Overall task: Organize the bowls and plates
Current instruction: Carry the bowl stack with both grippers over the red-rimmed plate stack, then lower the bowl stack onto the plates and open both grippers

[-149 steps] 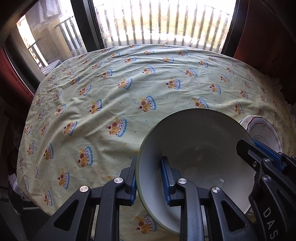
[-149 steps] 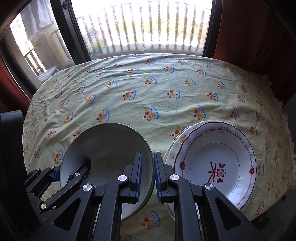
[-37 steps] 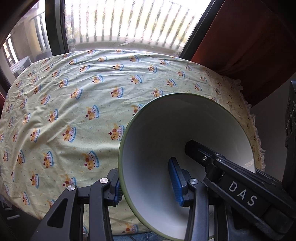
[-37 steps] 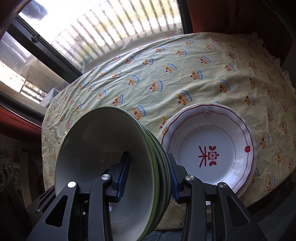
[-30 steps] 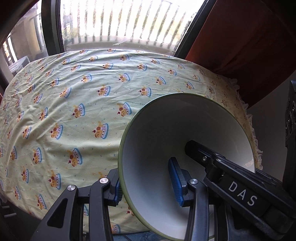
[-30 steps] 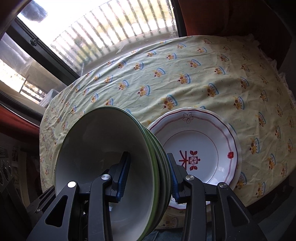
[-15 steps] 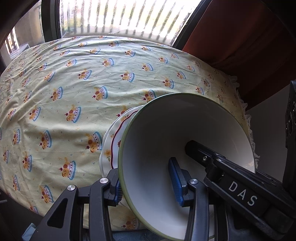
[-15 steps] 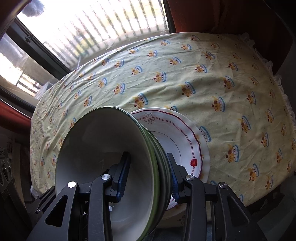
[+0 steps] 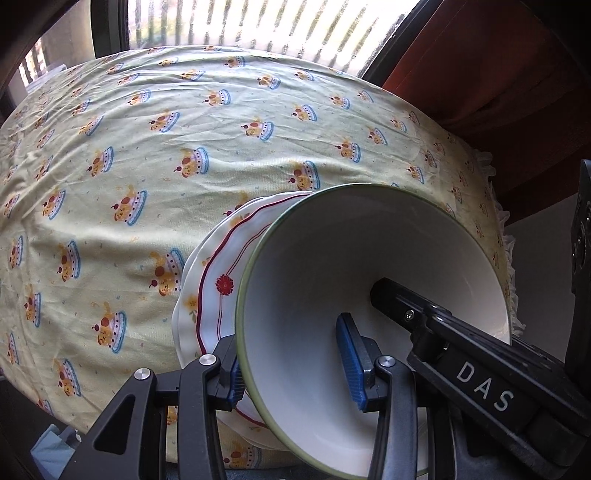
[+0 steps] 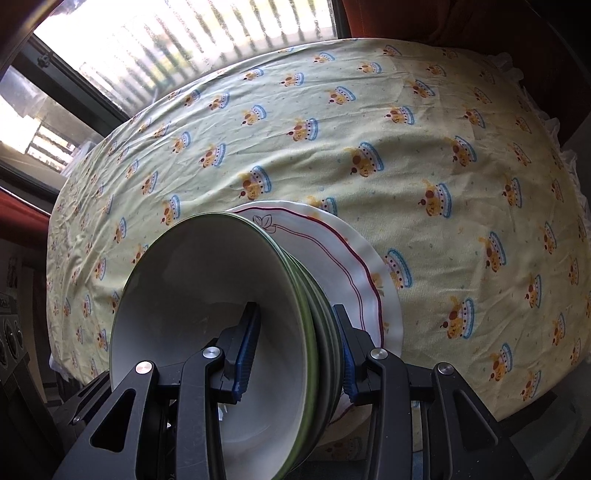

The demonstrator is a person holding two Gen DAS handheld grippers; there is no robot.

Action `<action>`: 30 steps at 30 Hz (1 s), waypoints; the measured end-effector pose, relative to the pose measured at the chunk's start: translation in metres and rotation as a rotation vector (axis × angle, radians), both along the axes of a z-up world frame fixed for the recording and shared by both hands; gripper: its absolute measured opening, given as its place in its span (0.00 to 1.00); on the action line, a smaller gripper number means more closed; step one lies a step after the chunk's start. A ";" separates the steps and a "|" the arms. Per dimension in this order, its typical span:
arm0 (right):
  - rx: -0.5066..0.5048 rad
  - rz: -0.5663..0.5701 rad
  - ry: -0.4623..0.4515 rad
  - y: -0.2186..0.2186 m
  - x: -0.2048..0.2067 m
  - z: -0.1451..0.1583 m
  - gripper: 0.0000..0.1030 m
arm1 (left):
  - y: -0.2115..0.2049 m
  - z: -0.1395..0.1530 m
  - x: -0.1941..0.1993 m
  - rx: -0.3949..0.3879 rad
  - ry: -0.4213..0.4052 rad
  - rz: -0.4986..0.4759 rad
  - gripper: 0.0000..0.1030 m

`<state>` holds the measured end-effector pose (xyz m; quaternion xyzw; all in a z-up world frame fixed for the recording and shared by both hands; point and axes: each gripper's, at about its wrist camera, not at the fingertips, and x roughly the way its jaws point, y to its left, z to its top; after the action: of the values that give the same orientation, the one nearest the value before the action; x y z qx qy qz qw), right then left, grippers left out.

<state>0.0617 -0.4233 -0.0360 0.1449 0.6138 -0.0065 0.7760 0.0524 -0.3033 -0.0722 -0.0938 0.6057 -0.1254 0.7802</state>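
Observation:
Both grippers hold one nested stack of white, green-rimmed bowls (image 9: 332,280), also in the right wrist view (image 10: 207,295). My left gripper (image 9: 295,369) is shut on the stack's left wall. My right gripper (image 10: 295,354) is shut on its right wall; its arm shows inside the bowl in the left wrist view. The stack hangs tilted over the stacked white plates with a red scalloped rim (image 9: 218,269), which lie on the table near its front edge, also in the right wrist view (image 10: 343,266). Whether bowls touch plates is hidden.
The round table wears a pale yellow cloth with crown prints (image 9: 147,147), also in the right wrist view (image 10: 443,166). A window with balcony rails (image 9: 240,26) lies behind. A red curtain (image 9: 498,66) hangs at the right. The table's front edge is close below.
Both grippers have carried the bowl stack to the right, over the plate stack. The plates, earlier beside the bowls, now lie mostly behind and under them. Both grips are unchanged.

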 end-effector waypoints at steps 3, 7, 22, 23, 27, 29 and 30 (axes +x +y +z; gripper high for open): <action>0.010 0.013 -0.019 0.001 0.002 -0.001 0.41 | 0.001 0.000 0.001 0.014 -0.028 -0.003 0.41; 0.028 0.016 -0.044 0.000 0.002 -0.003 0.42 | -0.002 0.001 0.000 0.038 -0.059 -0.023 0.41; -0.007 0.016 -0.167 -0.014 -0.026 0.013 0.71 | 0.008 0.017 -0.026 0.127 -0.151 0.060 0.81; -0.010 0.020 -0.175 -0.013 -0.027 0.017 0.72 | 0.010 0.019 -0.028 0.111 -0.153 0.062 0.82; -0.052 0.041 -0.213 -0.004 -0.036 0.034 0.74 | 0.017 0.029 -0.039 0.098 -0.193 0.062 0.85; -0.076 0.027 -0.229 0.001 -0.041 0.041 0.74 | 0.023 0.037 -0.045 0.100 -0.220 0.057 0.86; -0.085 0.019 -0.237 0.003 -0.044 0.044 0.74 | 0.024 0.039 -0.045 0.105 -0.234 0.058 0.86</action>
<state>0.0179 -0.4201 0.0084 0.1058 0.5184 -0.0080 0.8485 0.0071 -0.2790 -0.0328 -0.0552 0.5131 -0.0808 0.8527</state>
